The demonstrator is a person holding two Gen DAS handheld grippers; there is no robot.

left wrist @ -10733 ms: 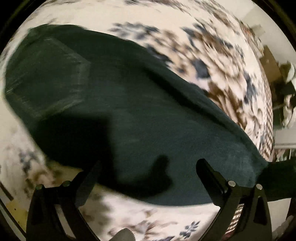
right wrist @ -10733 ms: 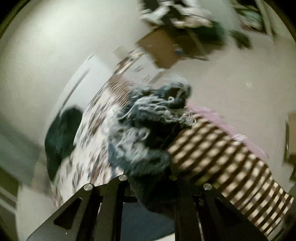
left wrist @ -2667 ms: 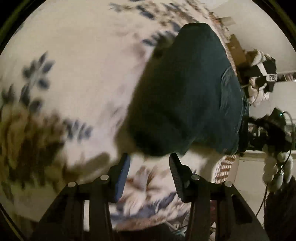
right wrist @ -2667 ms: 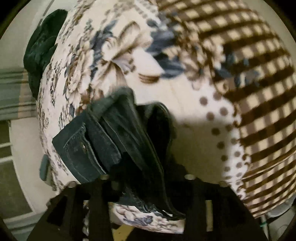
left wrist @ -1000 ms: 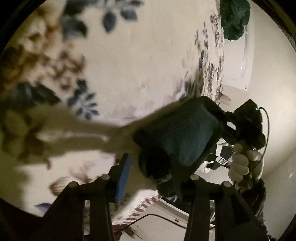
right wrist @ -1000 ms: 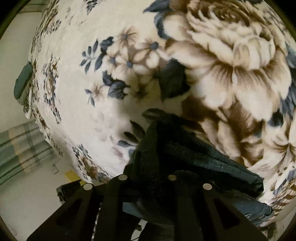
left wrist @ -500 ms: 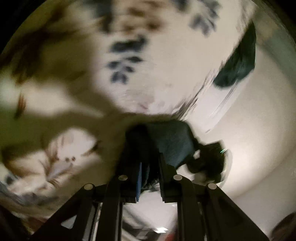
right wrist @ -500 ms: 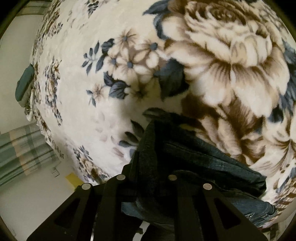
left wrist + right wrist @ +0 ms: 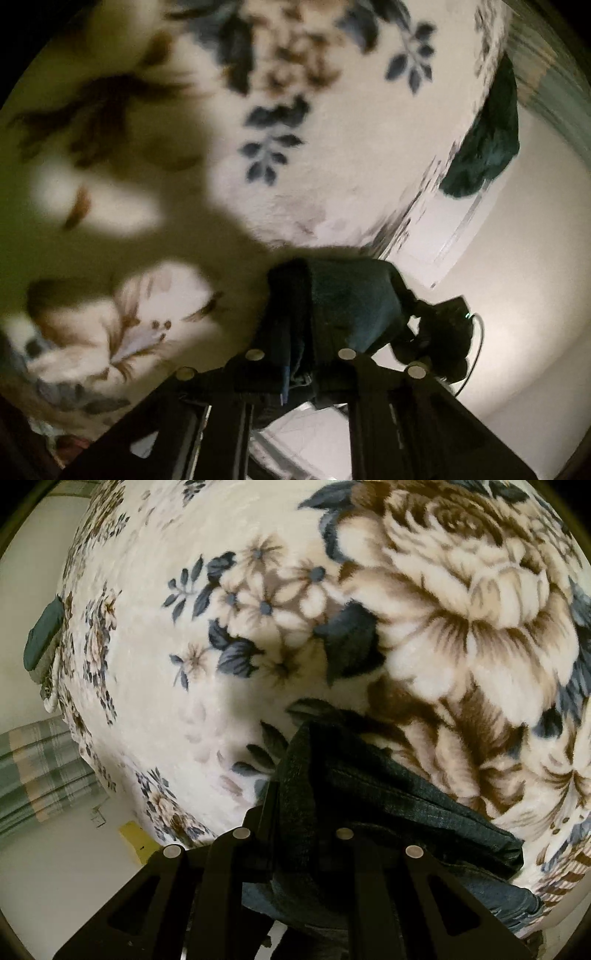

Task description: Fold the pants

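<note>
You work over a cream plush blanket printed with big brown blooms and slate-blue leaves; beyond its edge lie a pale floor, a plain wall and a green-and-beige striped curtain. No label or writing can be read anywhere.

Your right gripper is pinched on a bunched fold of the dark denim pants, which spill off toward the lower right across the blanket. Your left gripper is pressed together on another edge of the pants — the cloth stands up between its fingers near the blanket's edge.

Only the left view shows a dark green garment heaped at the far edge of the blanket and a dark device with a cable past the pants — only the right view shows a yellow patch on the floor.
</note>
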